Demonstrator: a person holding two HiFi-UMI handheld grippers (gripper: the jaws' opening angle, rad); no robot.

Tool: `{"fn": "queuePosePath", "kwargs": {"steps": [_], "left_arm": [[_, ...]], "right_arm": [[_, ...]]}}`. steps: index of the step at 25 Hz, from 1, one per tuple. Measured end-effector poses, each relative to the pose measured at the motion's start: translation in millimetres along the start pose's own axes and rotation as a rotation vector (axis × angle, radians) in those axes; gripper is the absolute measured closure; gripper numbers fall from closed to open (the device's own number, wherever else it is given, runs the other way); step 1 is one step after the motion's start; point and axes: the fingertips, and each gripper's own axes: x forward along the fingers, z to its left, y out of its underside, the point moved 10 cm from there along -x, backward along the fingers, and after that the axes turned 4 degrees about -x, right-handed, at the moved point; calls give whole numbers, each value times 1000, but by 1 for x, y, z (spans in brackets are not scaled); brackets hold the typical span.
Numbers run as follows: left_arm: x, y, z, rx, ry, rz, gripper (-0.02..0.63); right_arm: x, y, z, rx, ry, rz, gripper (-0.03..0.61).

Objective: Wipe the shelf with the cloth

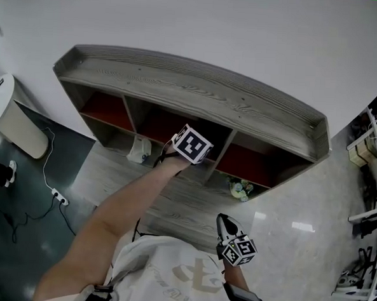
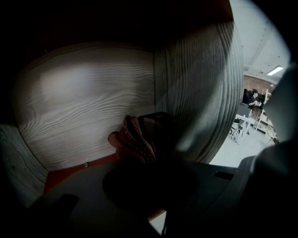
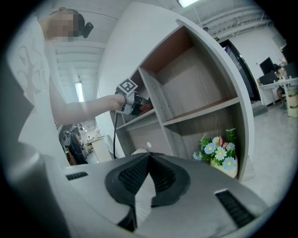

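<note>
The grey wood-grain shelf unit (image 1: 198,96) has dark red inner panels. My left gripper (image 1: 187,146) reaches into its middle upper compartment. In the left gripper view that gripper (image 2: 149,135) is shut on a bunched reddish striped cloth (image 2: 132,139), which presses against the compartment's pale back panel (image 2: 88,97) near the right side wall. The right gripper view shows the shelf (image 3: 195,93) from the side, with the left gripper (image 3: 135,104) resting on the upper board. My right gripper (image 1: 224,224) hangs low beside my body, away from the shelf; its jaws (image 3: 149,155) are shut on nothing.
A pot of blue and white flowers (image 1: 240,190) (image 3: 219,153) stands in the lower right compartment. A white object (image 1: 139,151) sits in the lower left one. A white bin (image 1: 6,113) and a power strip with cable (image 1: 58,197) lie at left. Racks (image 1: 371,189) stand at right.
</note>
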Motion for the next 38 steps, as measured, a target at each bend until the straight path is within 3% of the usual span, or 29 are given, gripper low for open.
{"fn": "queuePosePath", "kwargs": {"steps": [9,16,23,28,38], "left_arm": [[-19,16,46,-59,-115,-2,532],[-44,34,86,-178,-250,14,532],[-52,45,118,-263,-327,-17,532],[-57,47,128,-284,-387,2,532],[-76,69,116,-306,-466,-52,532]], "right_arm": [[20,-2,6,-11,-44,9,574],[34,-3,13,-21,-77,23,574],[46,-3,20,-30,-110,37,574],[50,-3,24,-34,-128,42,574],[56,0,34,-38,-169,53,574]]}}
